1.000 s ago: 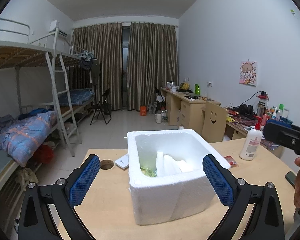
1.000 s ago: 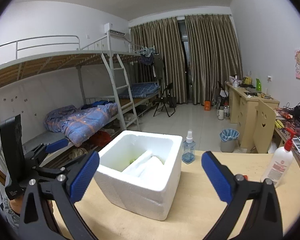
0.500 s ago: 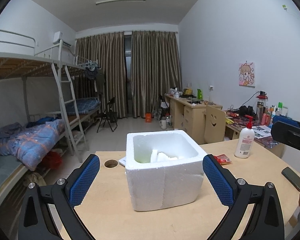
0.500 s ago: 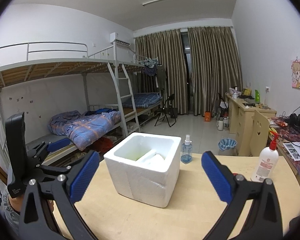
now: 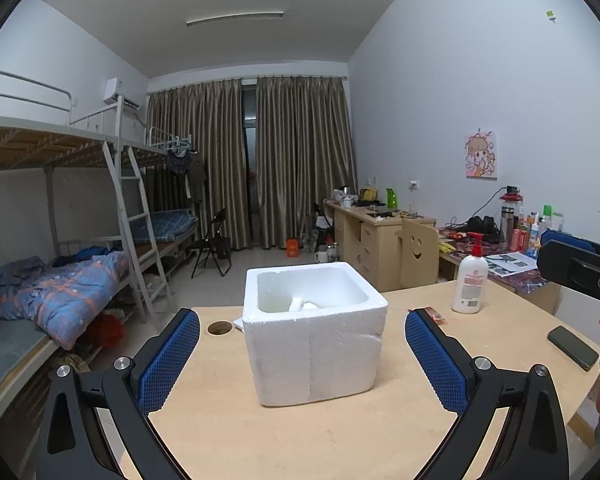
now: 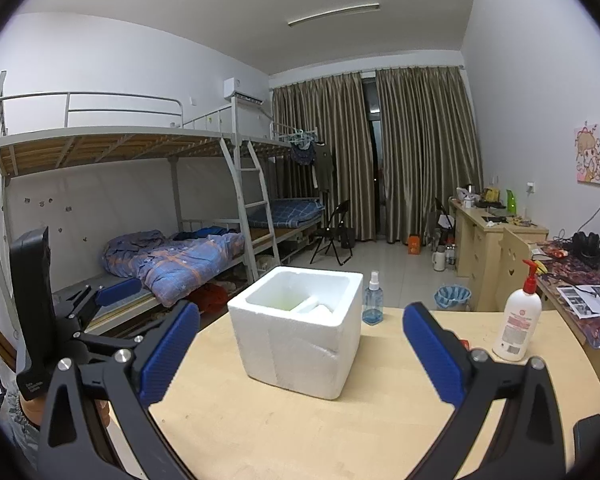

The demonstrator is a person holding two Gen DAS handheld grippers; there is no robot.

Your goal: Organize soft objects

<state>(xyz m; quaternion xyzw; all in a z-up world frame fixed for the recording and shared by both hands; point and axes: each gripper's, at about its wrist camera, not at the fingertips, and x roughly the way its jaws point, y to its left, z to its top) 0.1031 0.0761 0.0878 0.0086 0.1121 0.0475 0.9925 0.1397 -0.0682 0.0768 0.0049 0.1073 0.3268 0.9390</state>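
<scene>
Both the left hand-held gripper point(image 5: 302, 354) and right hand-held gripper point(image 6: 300, 350) hung wide open and empty before a foam box point(image 5: 314, 332) on the counter point(image 5: 300, 440). A careless reach could shove the light box, or crush its brittle rim.

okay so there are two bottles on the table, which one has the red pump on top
The tall white lotion bottle on the right side of the table. The other, a small clear spray bottle with blue liquid behind the foam box, has a white nozzle.
</scene>
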